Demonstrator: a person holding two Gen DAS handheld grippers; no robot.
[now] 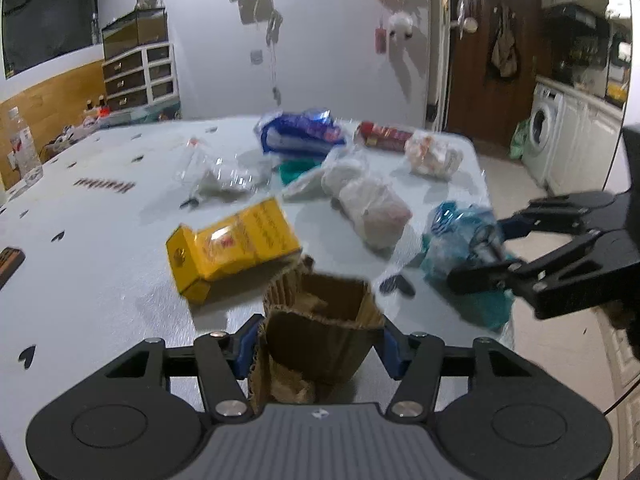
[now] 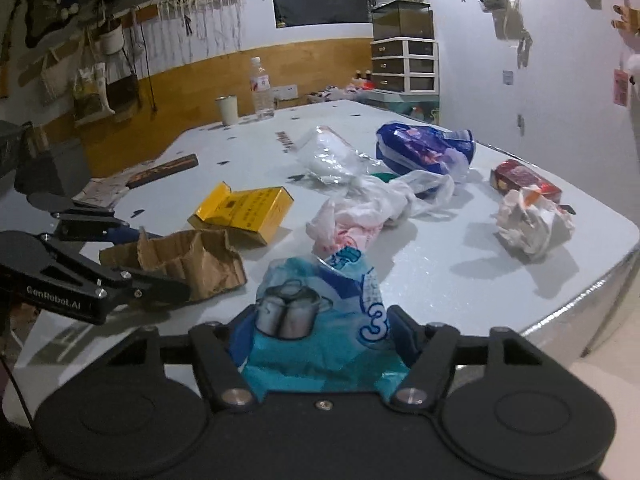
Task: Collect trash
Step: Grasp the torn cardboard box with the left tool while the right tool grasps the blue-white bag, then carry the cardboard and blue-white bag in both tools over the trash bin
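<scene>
Left gripper (image 1: 320, 344) clamped on torn cardboard (image 1: 320, 336); right gripper (image 2: 320, 332) clamped on blue wrapper (image 2: 320, 320). Yellow box (image 1: 234, 250) at eleven o'clock, crumpled white bag (image 1: 370, 208) at one.

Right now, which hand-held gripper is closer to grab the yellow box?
Left. The yellow box lies just beyond the left hand-held gripper, though it already grips torn cardboard. The right hand-held gripper is farther, around a blue wrapper.
</scene>
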